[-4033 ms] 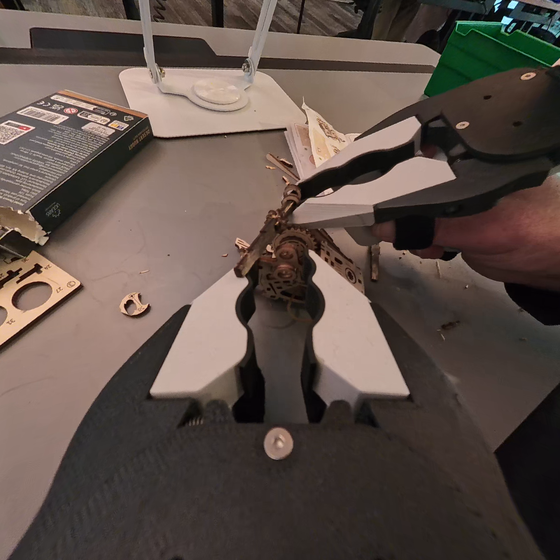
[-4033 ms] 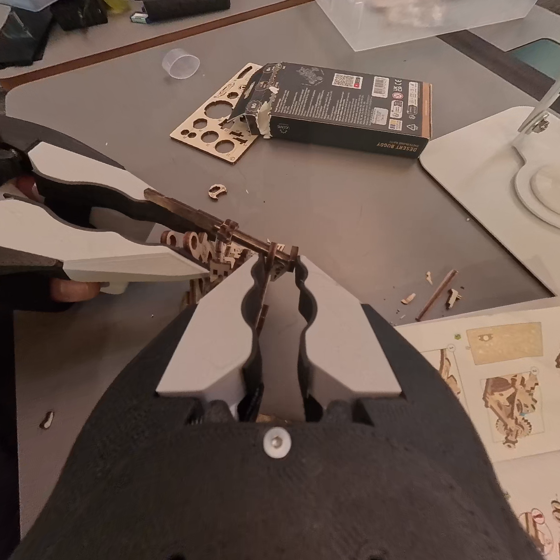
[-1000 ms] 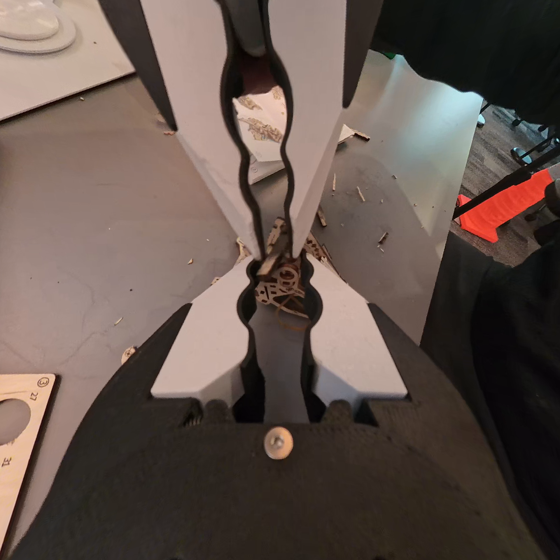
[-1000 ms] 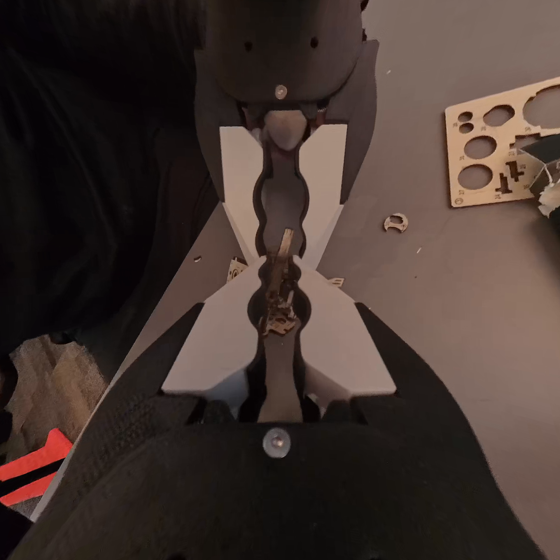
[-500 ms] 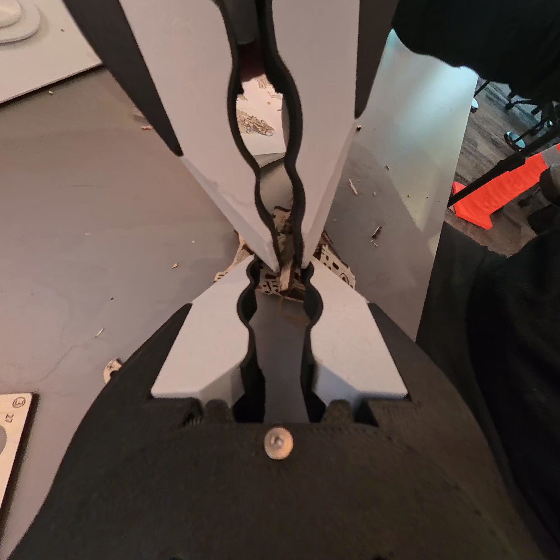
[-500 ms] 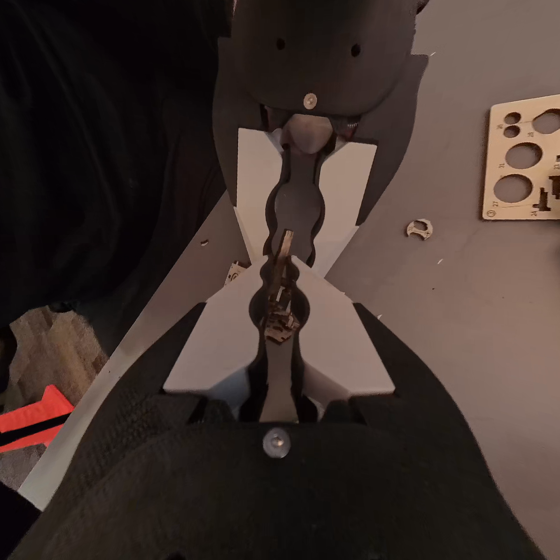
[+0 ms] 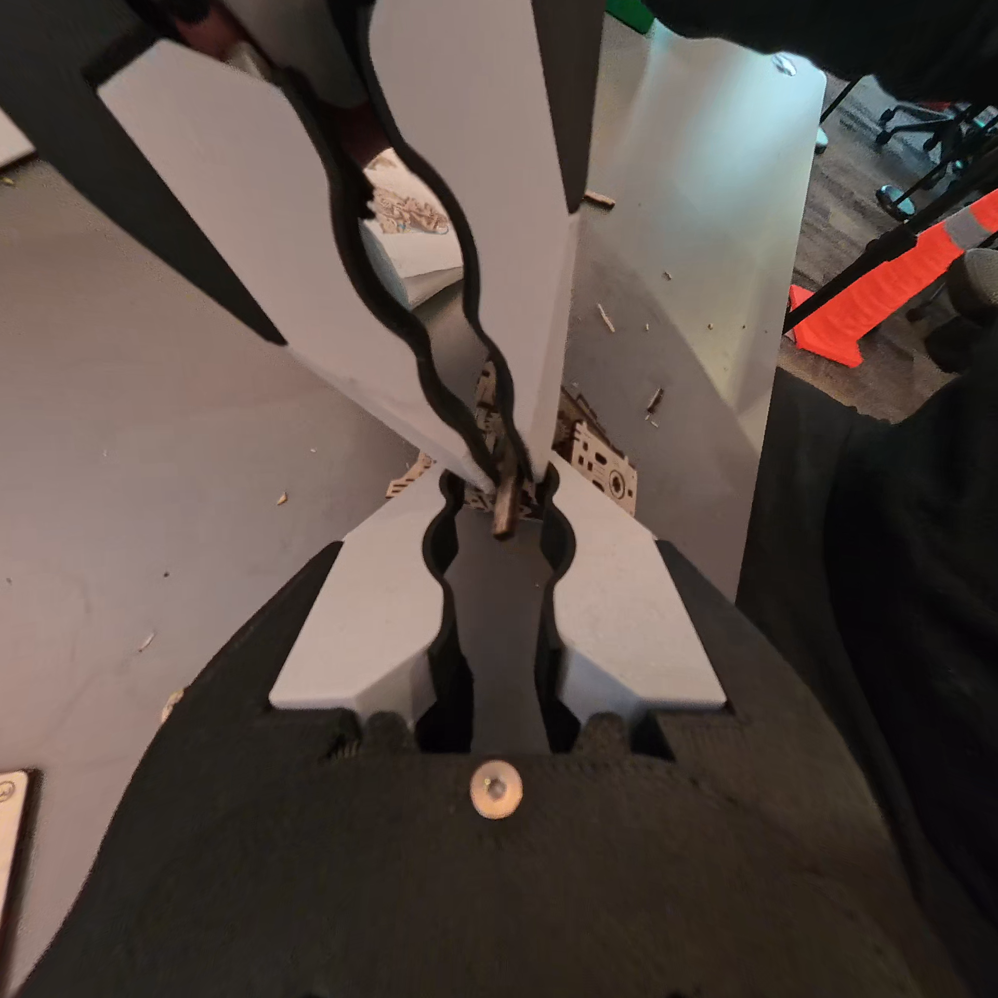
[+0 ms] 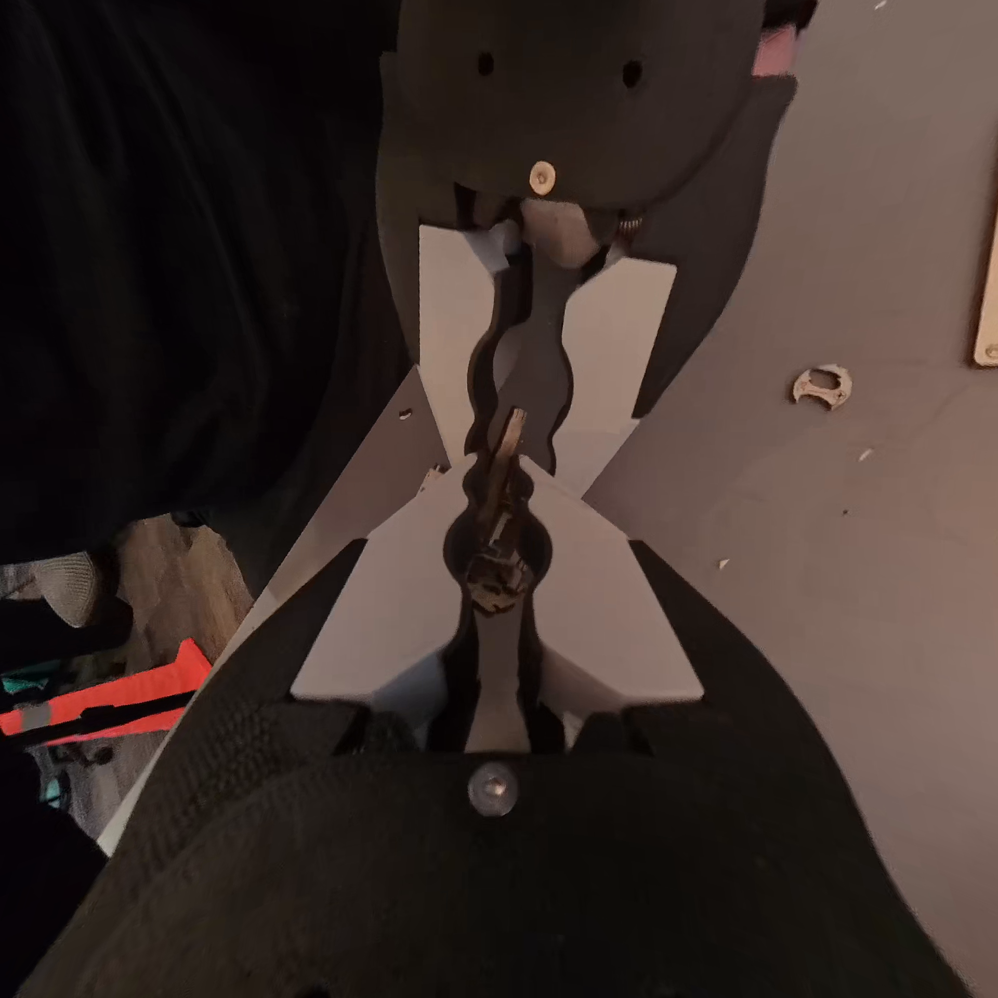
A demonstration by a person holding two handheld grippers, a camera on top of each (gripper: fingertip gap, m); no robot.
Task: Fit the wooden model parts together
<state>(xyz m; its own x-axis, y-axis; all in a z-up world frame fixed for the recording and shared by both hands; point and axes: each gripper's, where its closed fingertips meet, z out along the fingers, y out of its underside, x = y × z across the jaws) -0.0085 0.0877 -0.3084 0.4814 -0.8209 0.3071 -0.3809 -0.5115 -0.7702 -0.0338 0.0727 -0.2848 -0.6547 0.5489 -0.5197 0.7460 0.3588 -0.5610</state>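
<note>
Wooden strip (image 8: 505,459) points away (slightly tilted) — lengthwise.

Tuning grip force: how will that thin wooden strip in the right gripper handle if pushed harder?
The wooden strip looks thin and laser-cut, so probably light and stiff but brittle. Wood splinters litter the table, hinting it chips. The right gripper pinches it edgewise; it may twist.

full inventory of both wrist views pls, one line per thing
Wooden strip: 1, dark brown, pinched at right gripper's tips.
Wooden model: 1, pale, on table under the tips.
Table: 1, grey.
Instruction sheet: 1, white, behind right gripper.
Punched wooden sheet: 1, pale, right edge.
Small curved wooden piece: 1, pale, loose on table.
Wood chips: several, scattered.
Orange cone: 1, on floor.
Left gripper: fingers apart around model.
Right gripper: shut on strip.
</note>
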